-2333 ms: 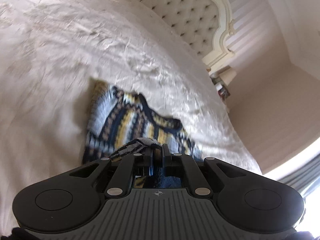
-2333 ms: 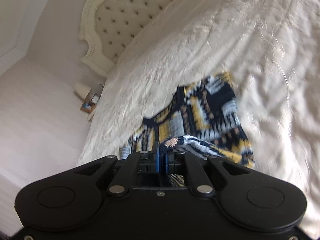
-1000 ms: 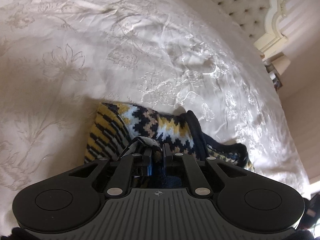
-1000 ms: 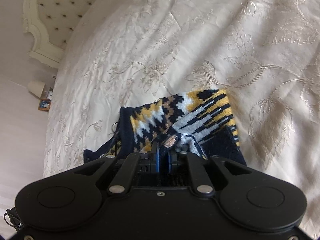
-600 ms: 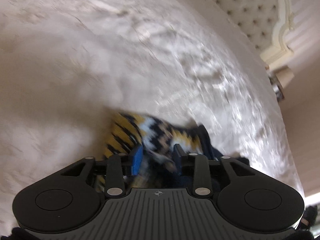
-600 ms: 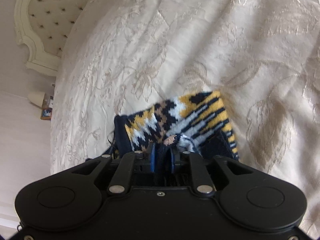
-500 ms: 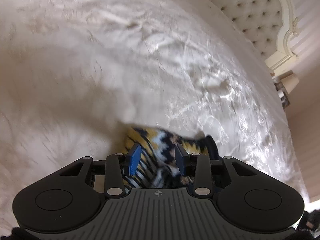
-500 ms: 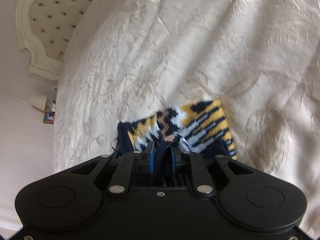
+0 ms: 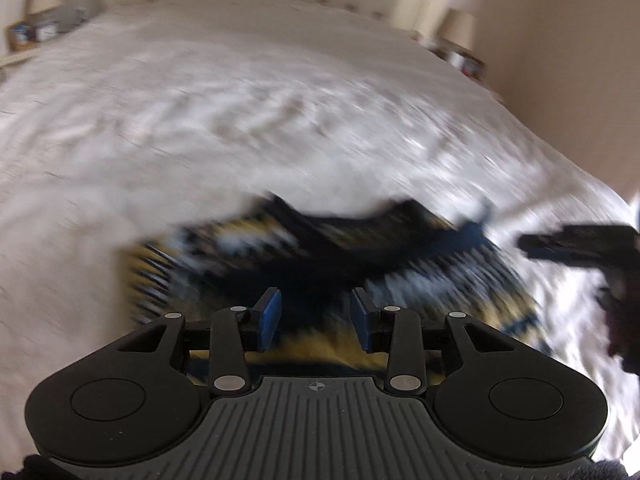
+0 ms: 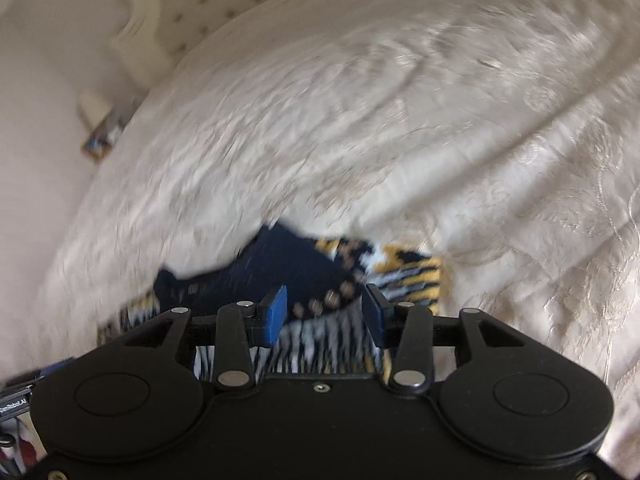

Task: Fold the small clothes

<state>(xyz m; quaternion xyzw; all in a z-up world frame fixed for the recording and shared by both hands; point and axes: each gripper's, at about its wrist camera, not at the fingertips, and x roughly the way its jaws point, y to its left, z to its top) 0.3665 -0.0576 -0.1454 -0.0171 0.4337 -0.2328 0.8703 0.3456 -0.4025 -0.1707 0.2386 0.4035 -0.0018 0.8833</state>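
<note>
Partly legible "GenRoboAI" on the left gripper

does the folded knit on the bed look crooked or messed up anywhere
Slightly. The patterned knit lies on the bedspread with its dark navy panel slanting across it, so the edges do not line up. Blur hides finer detail. Both the left claw and right claw are open, pressing nothing.

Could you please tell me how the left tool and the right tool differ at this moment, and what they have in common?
The left tool has a ribbed grey body; the right tool has a plain black one. The right tool's blue pads stand somewhat wider apart than the left tool's, its jaws having just been opening further. Both are open, grip nothing, and hang over the navy, yellow and white patterned knit garment lying on the cream embroidered bedspread.
</note>
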